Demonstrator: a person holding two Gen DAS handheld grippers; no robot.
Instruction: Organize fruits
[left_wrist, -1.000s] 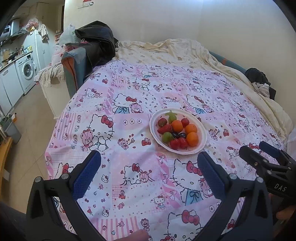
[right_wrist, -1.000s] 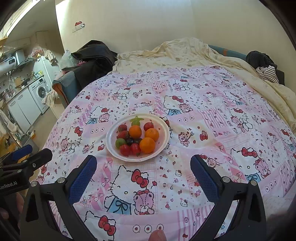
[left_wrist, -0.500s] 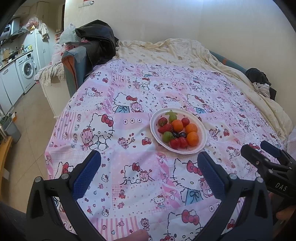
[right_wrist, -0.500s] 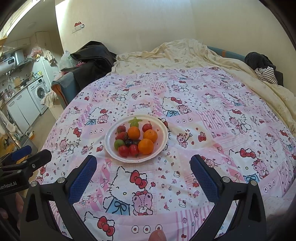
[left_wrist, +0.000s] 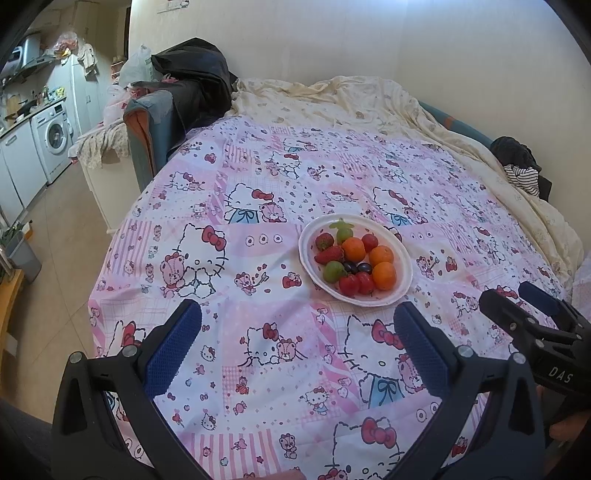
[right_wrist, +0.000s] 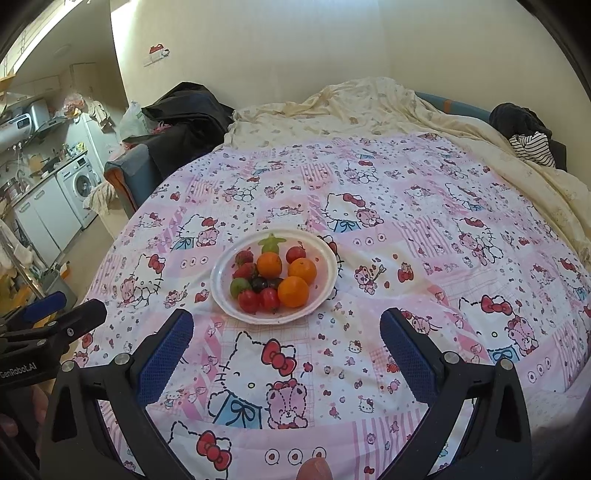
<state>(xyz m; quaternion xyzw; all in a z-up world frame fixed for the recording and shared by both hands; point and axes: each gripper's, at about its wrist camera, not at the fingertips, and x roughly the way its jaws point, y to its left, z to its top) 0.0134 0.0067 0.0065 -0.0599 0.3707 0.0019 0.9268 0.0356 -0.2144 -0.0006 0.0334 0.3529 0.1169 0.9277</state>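
Left wrist: left gripper (left_wrist: 297, 341) jaws wide, empty; right gripper (right_wrist: 286, 341) likewise.

Left gripper (left_wrist: 297, 341): black plastic frame, two fingers (left_wrist: 173, 345) lined with blue textured pads, silver screws at the joints; white lettering "GenRobot.AI" on its side. Right gripper (right_wrist: 286, 343): same black frame, blue-padded fingers (right_wrist: 404, 349), silver screws; white lettering reading "DAS", possibly cut off at the edge.
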